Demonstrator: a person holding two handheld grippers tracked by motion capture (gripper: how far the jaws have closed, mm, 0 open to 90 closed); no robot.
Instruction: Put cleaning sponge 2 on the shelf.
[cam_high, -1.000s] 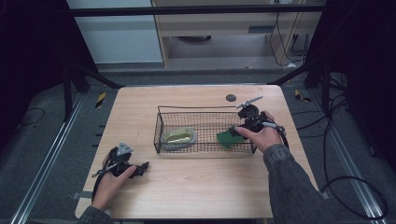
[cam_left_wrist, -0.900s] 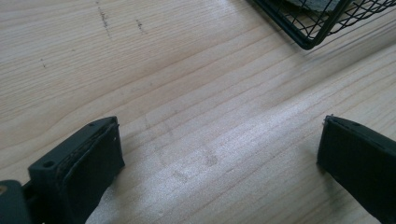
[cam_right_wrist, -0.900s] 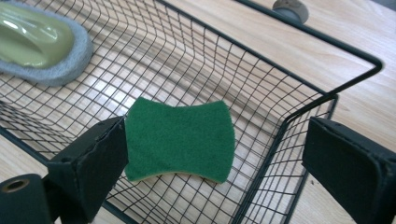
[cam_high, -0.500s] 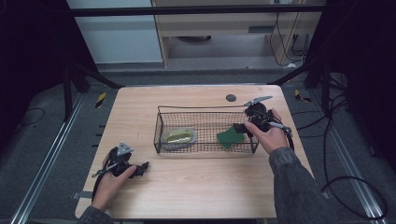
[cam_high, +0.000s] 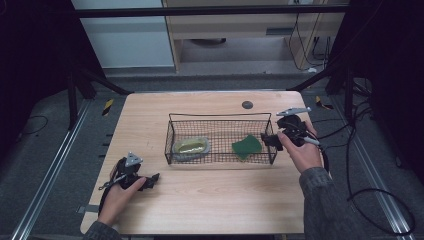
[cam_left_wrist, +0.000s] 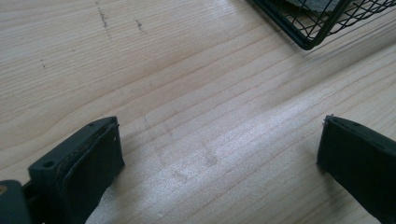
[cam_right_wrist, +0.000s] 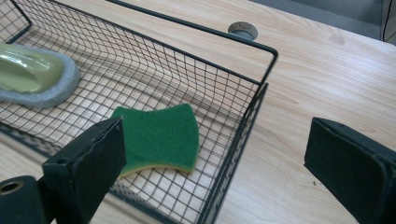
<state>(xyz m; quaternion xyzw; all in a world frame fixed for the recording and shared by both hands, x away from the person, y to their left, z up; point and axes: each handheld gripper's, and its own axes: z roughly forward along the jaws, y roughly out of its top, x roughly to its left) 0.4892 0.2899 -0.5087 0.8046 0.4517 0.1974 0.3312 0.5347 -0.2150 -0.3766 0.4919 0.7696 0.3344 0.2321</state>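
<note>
Evenly lit wooden table (cam_high: 210, 200) under soft overhead light, dark surroundings; sharp ahead of the right gripper (cam_right_wrist: 215, 172), near jaws blurred.

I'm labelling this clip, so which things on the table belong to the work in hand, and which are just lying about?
In the job:
- green sponge, lying in the basket
- wire basket
- right tool, open, at the basket's right end

Lying about:
- grey-edged pad, at the basket's other end
- round dark plug in the table
- left tool, open over bare wood
</note>
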